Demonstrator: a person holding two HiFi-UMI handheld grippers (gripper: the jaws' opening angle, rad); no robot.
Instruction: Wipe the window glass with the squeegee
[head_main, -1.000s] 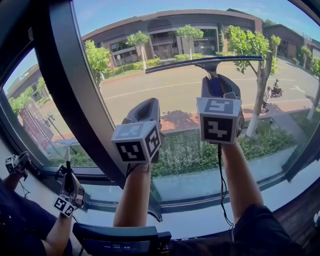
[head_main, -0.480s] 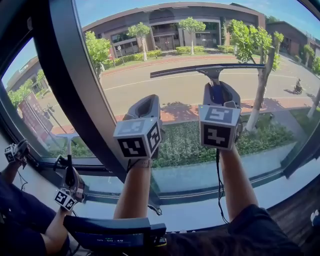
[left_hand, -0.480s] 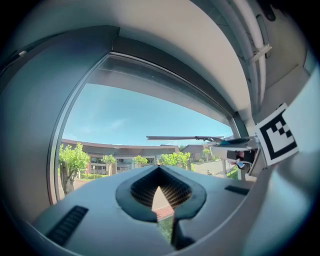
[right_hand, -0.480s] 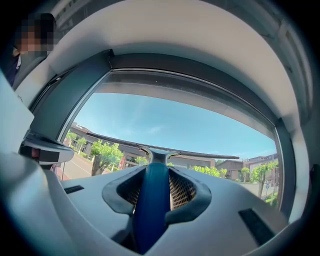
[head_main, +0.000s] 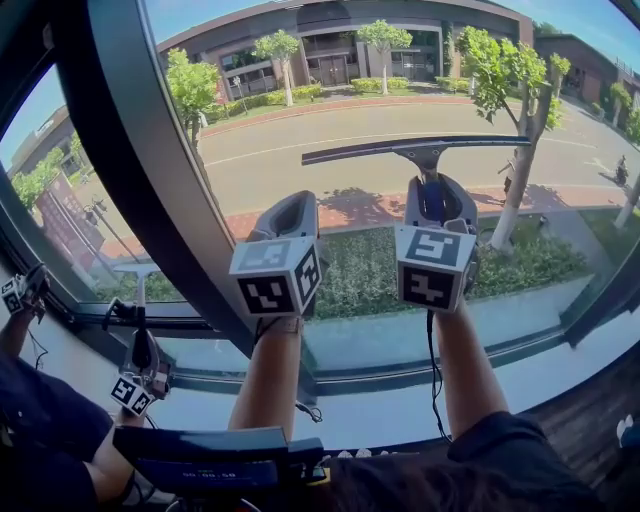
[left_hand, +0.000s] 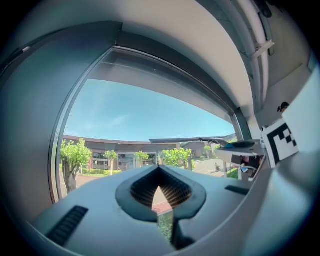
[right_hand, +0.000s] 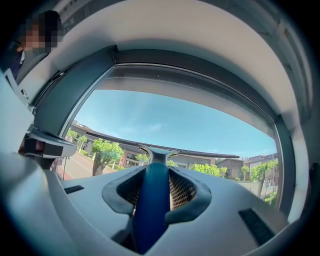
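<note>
Window bay, street and trees outside. Squeegee (head_main: 400, 152) blade lies horizontal across mid window glass (head_main: 350, 290), well above the sill. Right gripper (head_main: 437, 195) fingers clamped on its blue handle. Left gripper (head_main: 290, 215) fingers closed on nothing, idle just beside it. Looks mid-stroke. Next move needs even pressure and the blade kept level, pulled toward the sill.

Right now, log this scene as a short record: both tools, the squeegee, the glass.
left tool: shut, nothing in it, held up beside the right one
right tool: shut on the blue handle of the squeegee
squeegee blade: about level, up at the window glass
blade contact with glass: cannot tell
frame post: dark, left of both tools
</note>
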